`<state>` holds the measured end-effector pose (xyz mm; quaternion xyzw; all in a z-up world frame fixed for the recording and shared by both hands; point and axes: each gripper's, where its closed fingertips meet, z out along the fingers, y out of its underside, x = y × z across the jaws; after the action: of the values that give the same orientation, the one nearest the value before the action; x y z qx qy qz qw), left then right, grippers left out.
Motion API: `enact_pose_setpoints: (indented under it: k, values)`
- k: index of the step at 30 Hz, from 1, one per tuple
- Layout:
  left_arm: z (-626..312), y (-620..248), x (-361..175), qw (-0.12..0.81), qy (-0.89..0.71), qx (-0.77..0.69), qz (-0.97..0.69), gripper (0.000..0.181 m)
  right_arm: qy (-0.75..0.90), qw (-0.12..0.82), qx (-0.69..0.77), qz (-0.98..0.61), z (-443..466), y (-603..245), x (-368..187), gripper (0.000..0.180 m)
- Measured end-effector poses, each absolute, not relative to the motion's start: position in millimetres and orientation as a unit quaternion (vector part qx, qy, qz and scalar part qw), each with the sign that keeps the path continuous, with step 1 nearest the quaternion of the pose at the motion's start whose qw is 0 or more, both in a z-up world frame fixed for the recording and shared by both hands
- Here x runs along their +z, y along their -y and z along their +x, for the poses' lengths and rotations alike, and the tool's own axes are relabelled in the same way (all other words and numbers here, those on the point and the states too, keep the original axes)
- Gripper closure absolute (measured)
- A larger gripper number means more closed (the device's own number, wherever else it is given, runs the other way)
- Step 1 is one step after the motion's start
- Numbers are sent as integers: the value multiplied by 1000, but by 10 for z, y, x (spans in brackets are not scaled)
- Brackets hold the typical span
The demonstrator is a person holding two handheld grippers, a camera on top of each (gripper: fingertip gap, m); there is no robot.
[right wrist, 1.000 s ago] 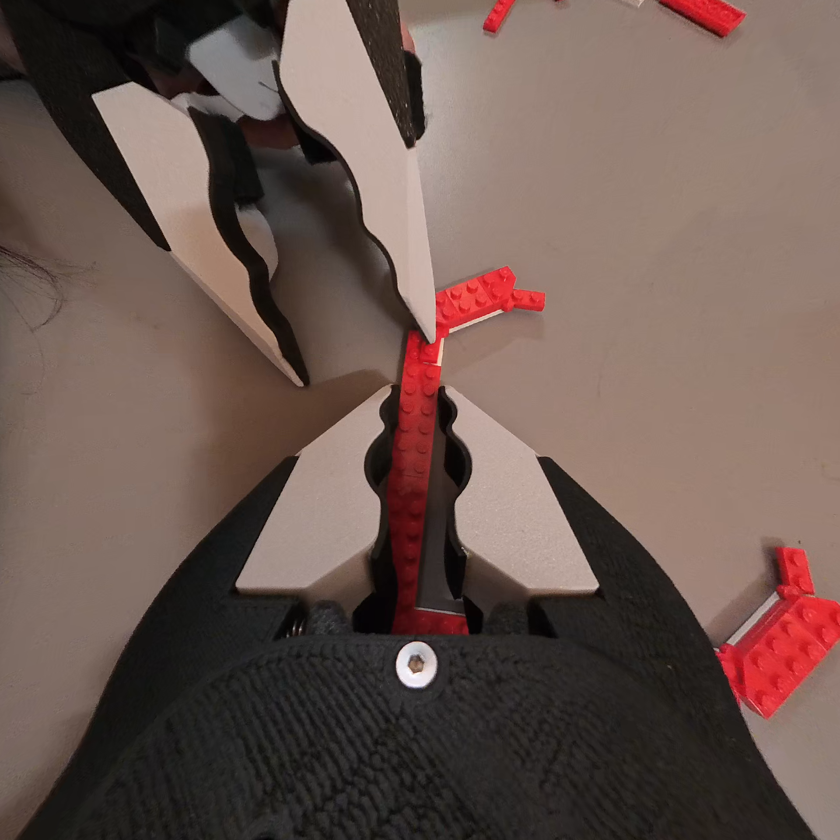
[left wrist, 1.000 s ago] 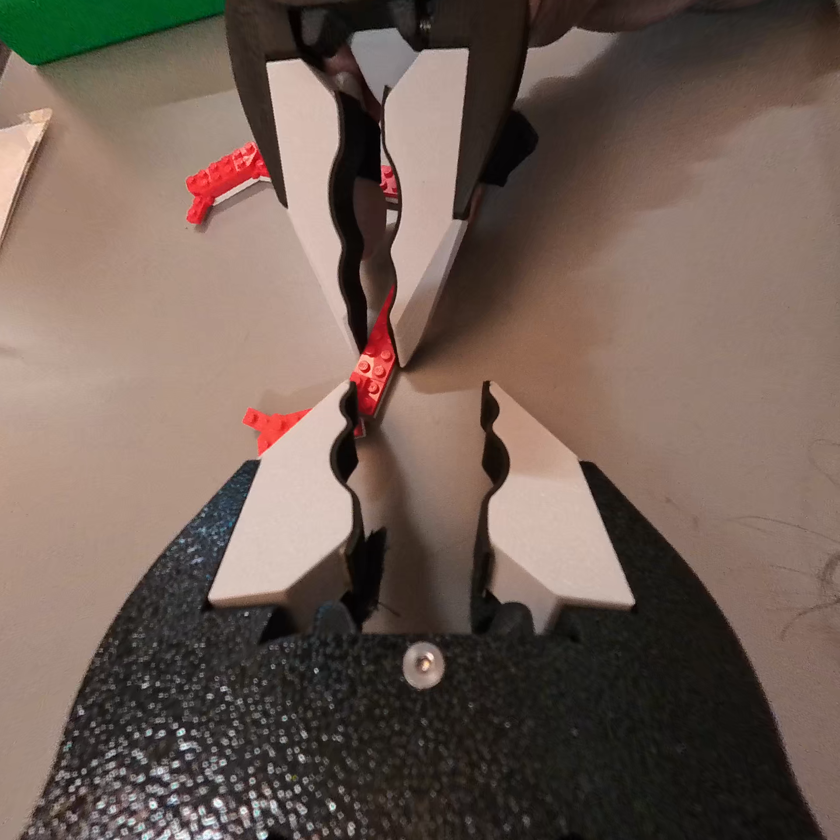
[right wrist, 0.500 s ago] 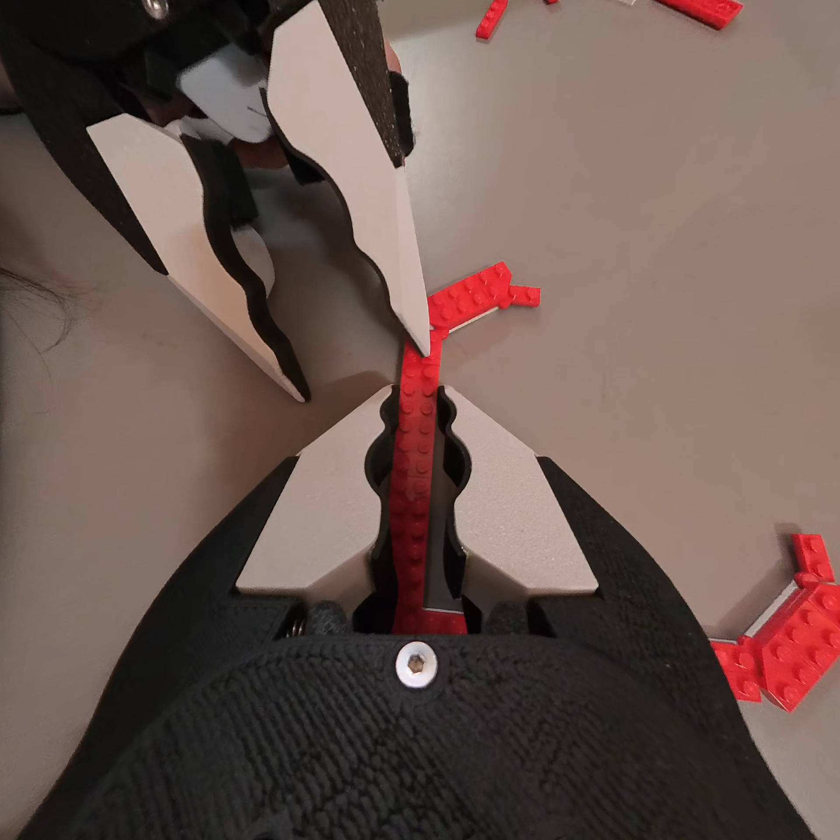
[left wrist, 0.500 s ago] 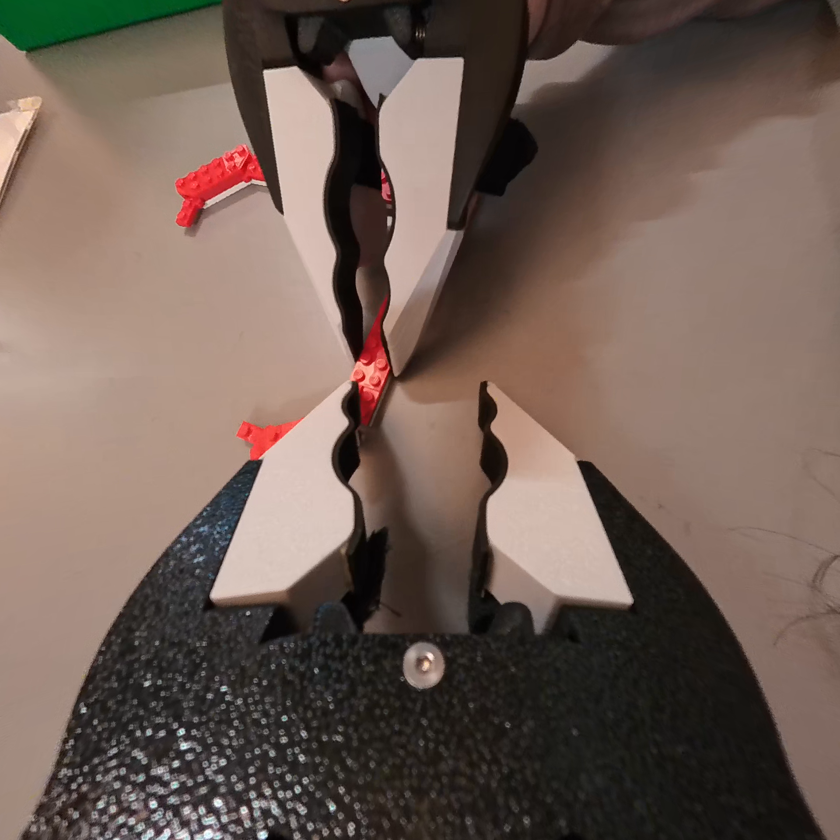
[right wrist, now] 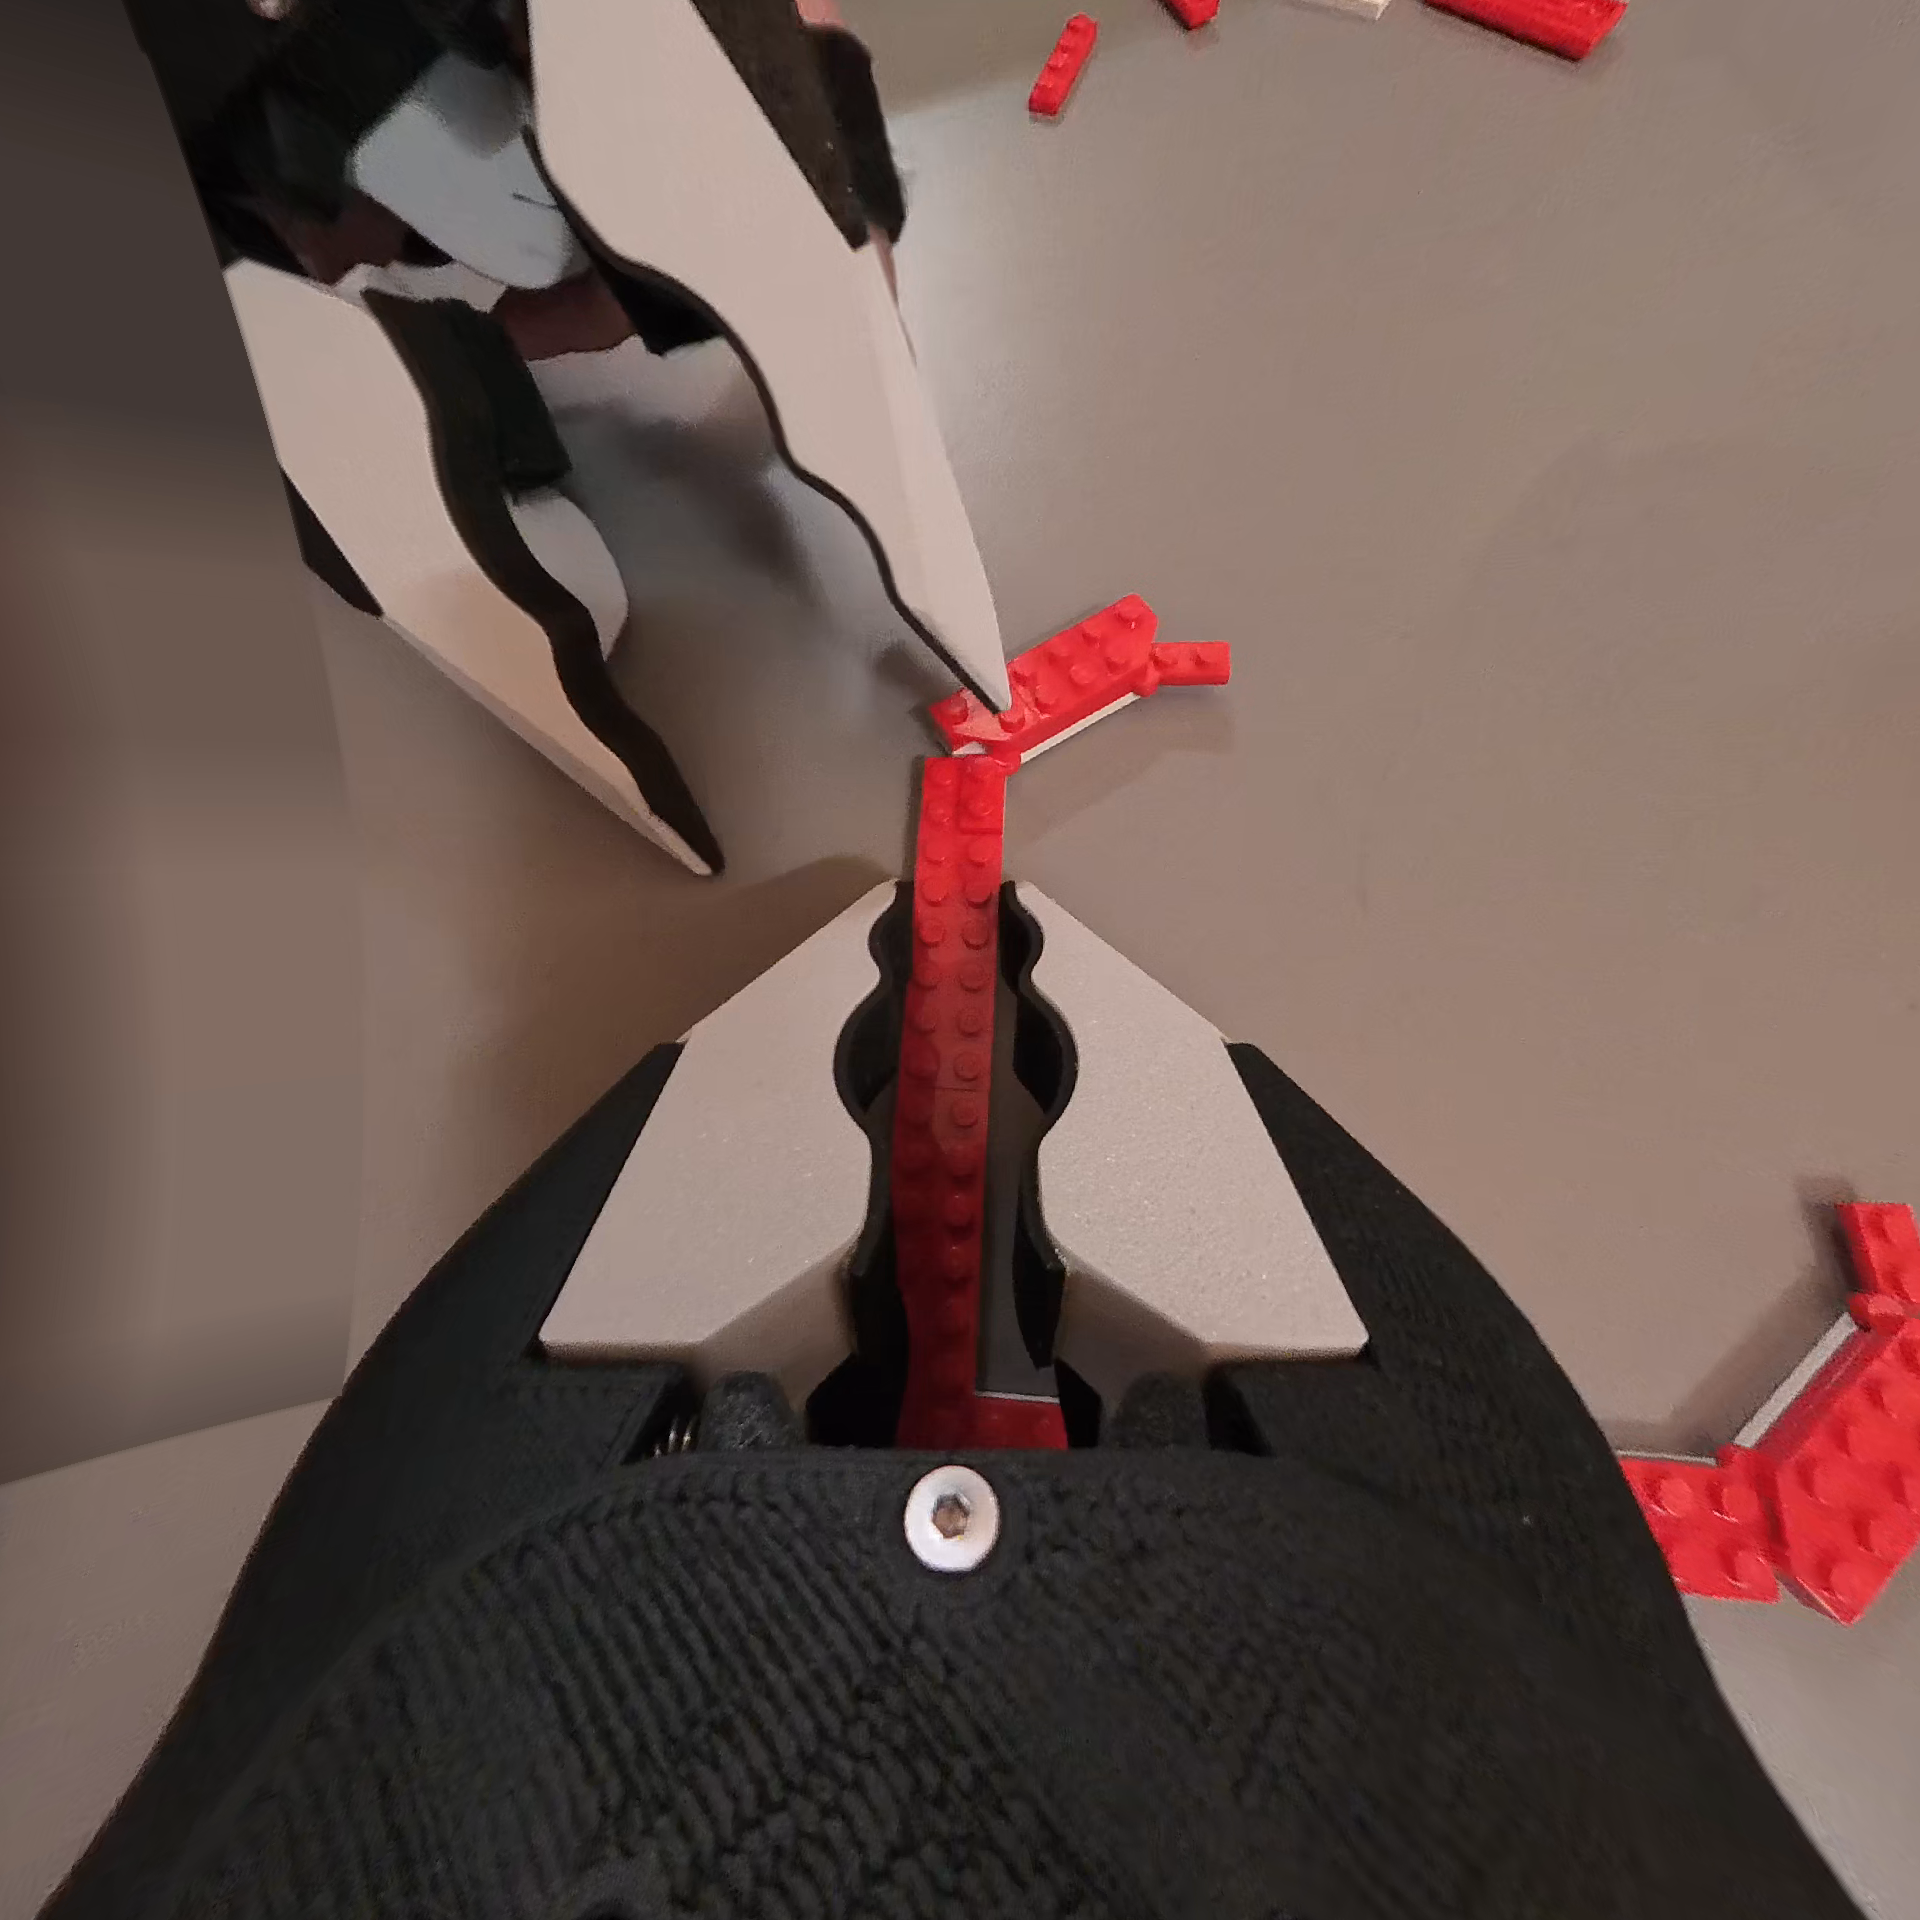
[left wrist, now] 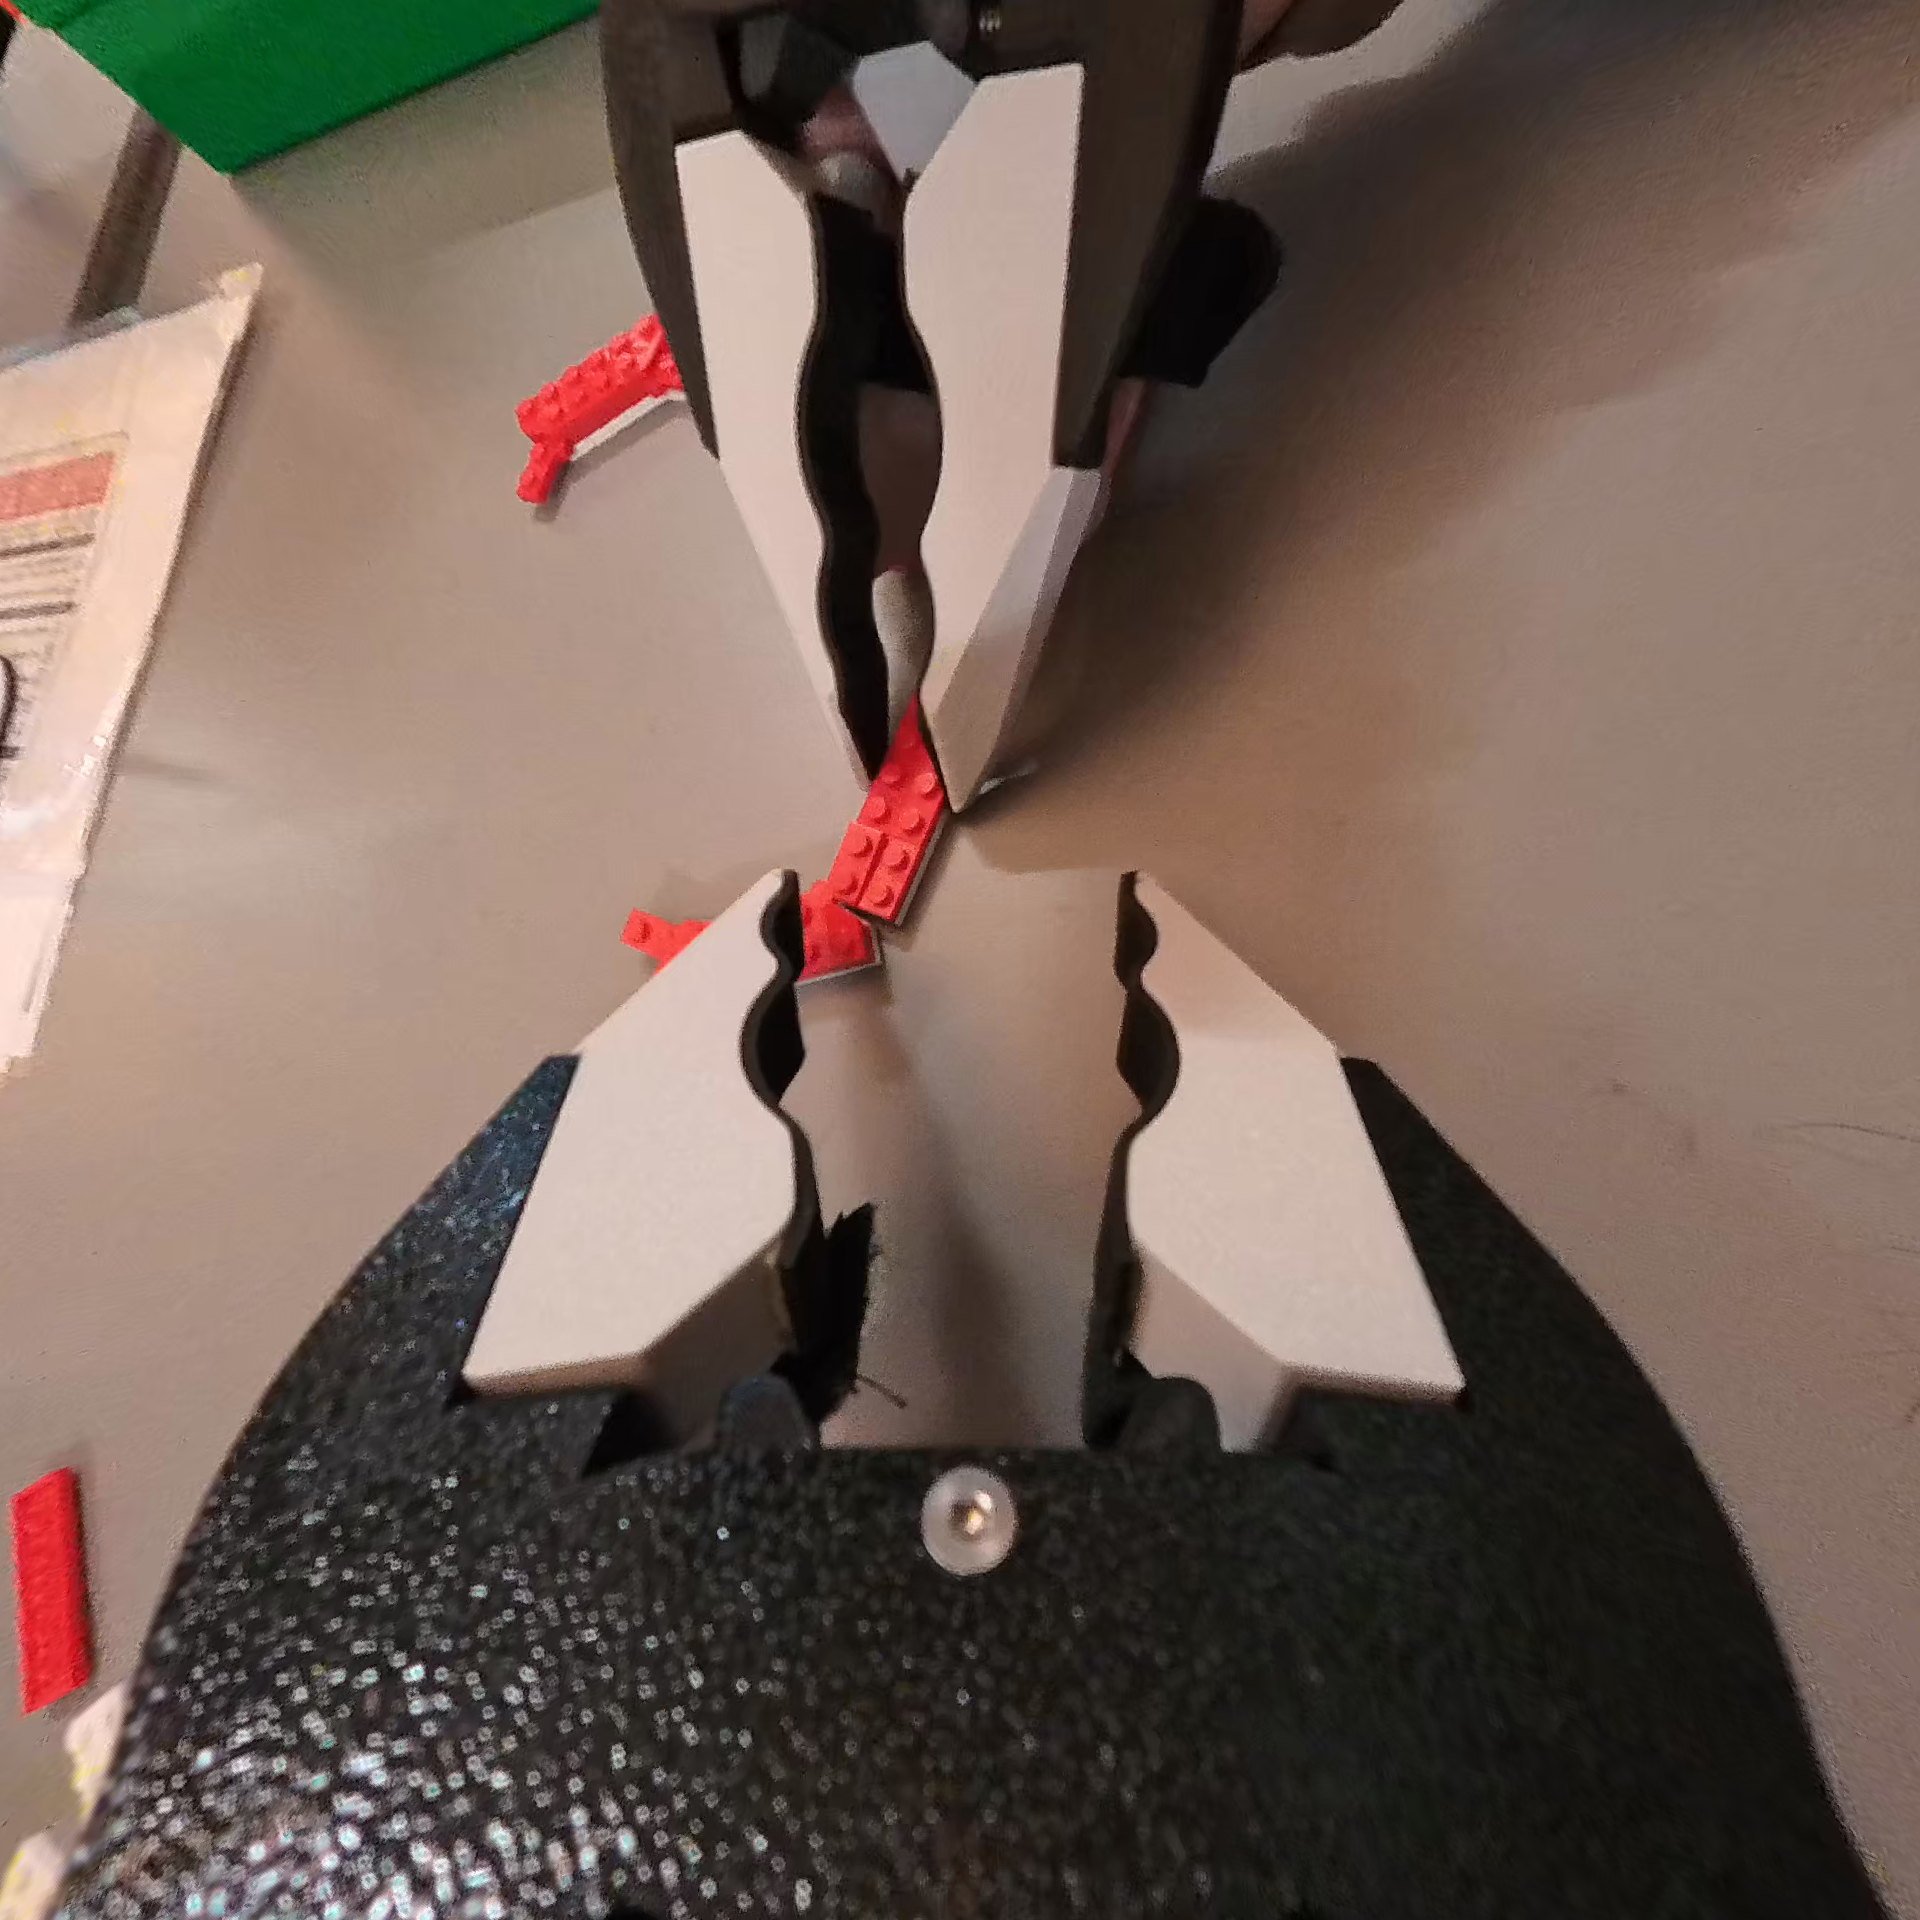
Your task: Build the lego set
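My right gripper [right wrist: 958,888] is shut on a long red studded plate [right wrist: 951,1039] that lies flat between its fingers and sticks out past the tips. The plate's far end meets a small angled red piece [right wrist: 1081,665] on the grey table. My left gripper [right wrist: 847,779] faces it, open and empty, with one fingertip [right wrist: 987,691] on the angled piece. In the left wrist view my left gripper [left wrist: 961,894] is open, the plate's end [left wrist: 894,842] shows between the right gripper's tips [left wrist: 904,774], and the angled piece [left wrist: 831,935] lies partly under my left finger.
A second red angled assembly [right wrist: 1818,1486] lies to the right of the right gripper. Loose red plates [right wrist: 1060,62] lie farther off. In the left wrist view a red plate [left wrist: 47,1590], a printed paper bag [left wrist: 83,571], another red assembly [left wrist: 592,405] and a green box [left wrist: 260,73] lie at the left. My two grippers' fingertips are within a few centimetres of each other.
My left gripper has drawn back a little and stayed open; its fingertip shifted from the plate's end onto the angled piece. The right gripper keeps its hold on the long plate.
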<state>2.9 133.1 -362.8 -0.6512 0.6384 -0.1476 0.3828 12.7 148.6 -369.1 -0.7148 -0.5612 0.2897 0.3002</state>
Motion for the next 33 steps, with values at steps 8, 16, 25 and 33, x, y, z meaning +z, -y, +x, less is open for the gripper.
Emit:
enact_pose_setpoints:
  k: [8, 16, 25, 33]
  values:
    - [37, -1402, -3586, 409, -671, -72, -614, 128, 551, 303, 293, -720, 116, -1513, -3688, 165]
    - [42, -1438, -3556, 435, -700, 8, -566, 133, 545, 307, 298, -722, 111, -1535, -3681, 165]
    - [4, -1504, -3578, 422, -713, 55, -558, 143, 539, 312, 306, -720, 112, -1544, -3640, 165]
    - [-8, -1529, -3634, 389, -710, 60, -583, 157, 541, 309, 305, -721, 102, -1538, -3659, 165]
